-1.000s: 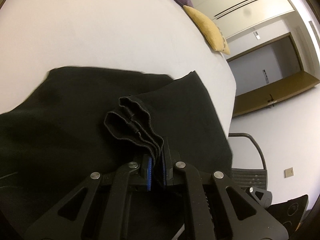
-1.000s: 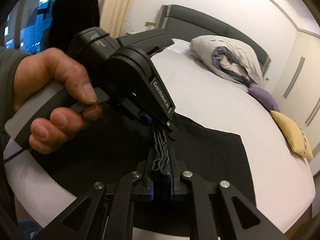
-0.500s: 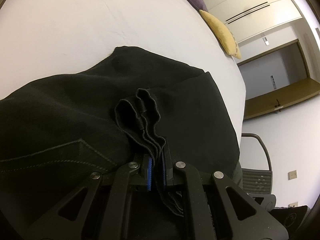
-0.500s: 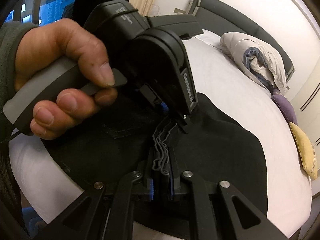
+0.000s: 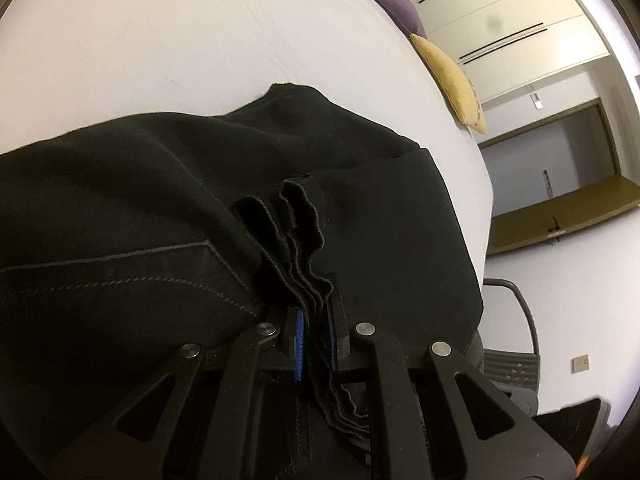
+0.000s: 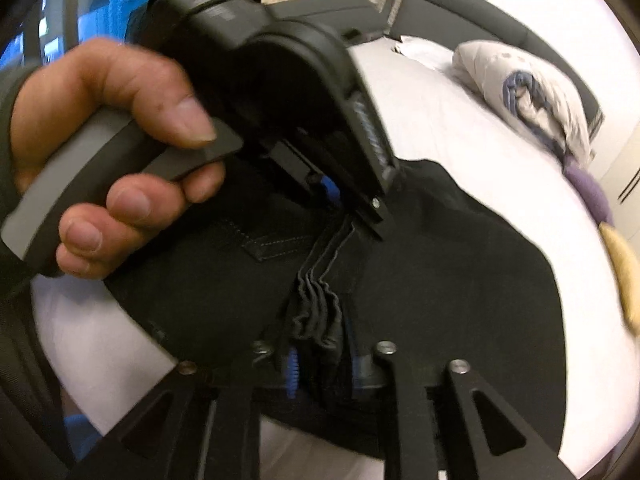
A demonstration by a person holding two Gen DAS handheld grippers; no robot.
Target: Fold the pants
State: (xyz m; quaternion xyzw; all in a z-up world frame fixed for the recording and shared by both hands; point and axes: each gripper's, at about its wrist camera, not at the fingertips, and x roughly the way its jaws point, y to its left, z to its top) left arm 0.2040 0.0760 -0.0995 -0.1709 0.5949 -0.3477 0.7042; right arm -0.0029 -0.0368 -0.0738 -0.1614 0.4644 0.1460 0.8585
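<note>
Black pants folded over on white bed, lying near its front edge; stitched pocket seam visible on upper layer.

Left gripper: jaws narrow and opening, blue pads either side of a stacked hem edge; fabric layers between the pads, pads close against them. Pointed down at the pants.

Right gripper: jaws opening, part-way wide; bunched hem layers between the pads, gap visible on the right-hand side of the bunch, pads not pressing. View blurred.

Left hand seen from right wrist view: wrapped round grey handle of left gripper, thumb on top, fingers below. Left gripper tip set just beyond the right gripper, on the same hem line.

Surroundings: yellow cushion and purple cushion at far bed edge; white bundled duvet by grey headboard; wardrobe doors behind; chair beside bed.
</note>
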